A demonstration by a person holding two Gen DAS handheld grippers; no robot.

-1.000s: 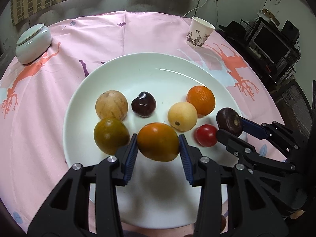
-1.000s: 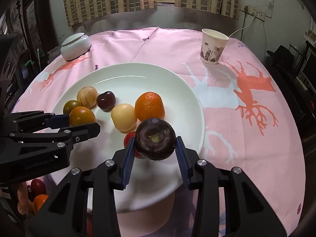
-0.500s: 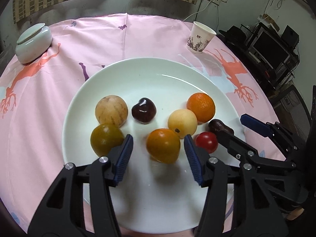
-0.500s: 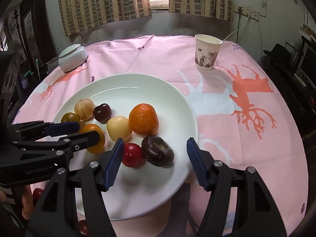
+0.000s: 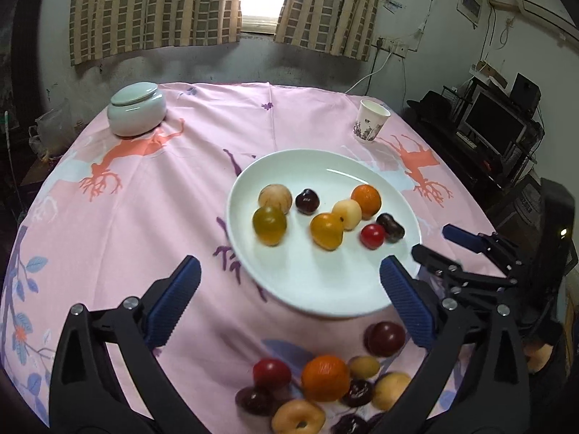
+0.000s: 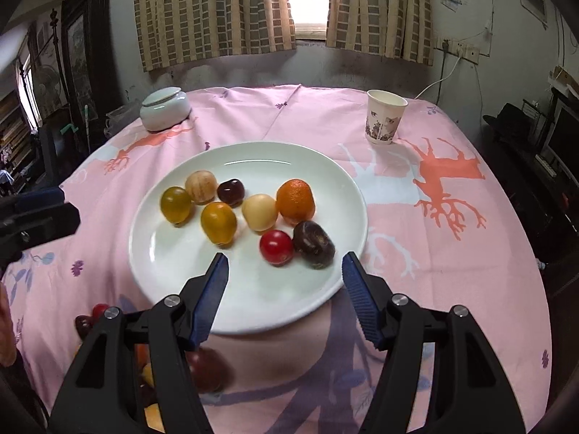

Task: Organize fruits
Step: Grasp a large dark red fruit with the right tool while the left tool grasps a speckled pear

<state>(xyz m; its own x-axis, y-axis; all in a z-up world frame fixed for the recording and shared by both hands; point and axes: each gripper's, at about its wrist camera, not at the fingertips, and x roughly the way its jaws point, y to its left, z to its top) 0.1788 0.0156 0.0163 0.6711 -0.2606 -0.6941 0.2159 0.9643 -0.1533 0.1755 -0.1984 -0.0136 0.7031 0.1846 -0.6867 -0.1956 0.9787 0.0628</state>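
A loose heap of fruits (image 5: pixel 325 390) lay nearest on the pink tablecloth (image 5: pixel 144 195), round and glossy in red, orange, tan and dark purple. Above it the left gripper (image 5: pixel 289 303) hung spread wide and empty, and the right gripper (image 6: pixel 284 282) likewise gaped over the near rim of the white plate (image 6: pixel 253 303). On the plate sat eight fruits, a dark wrinkled one (image 6: pixel 313 244) touching a red one (image 6: pixel 276 247). Farther off stood a paper cup (image 6: pixel 384 116) and a lidded jar (image 6: pixel 164 108)
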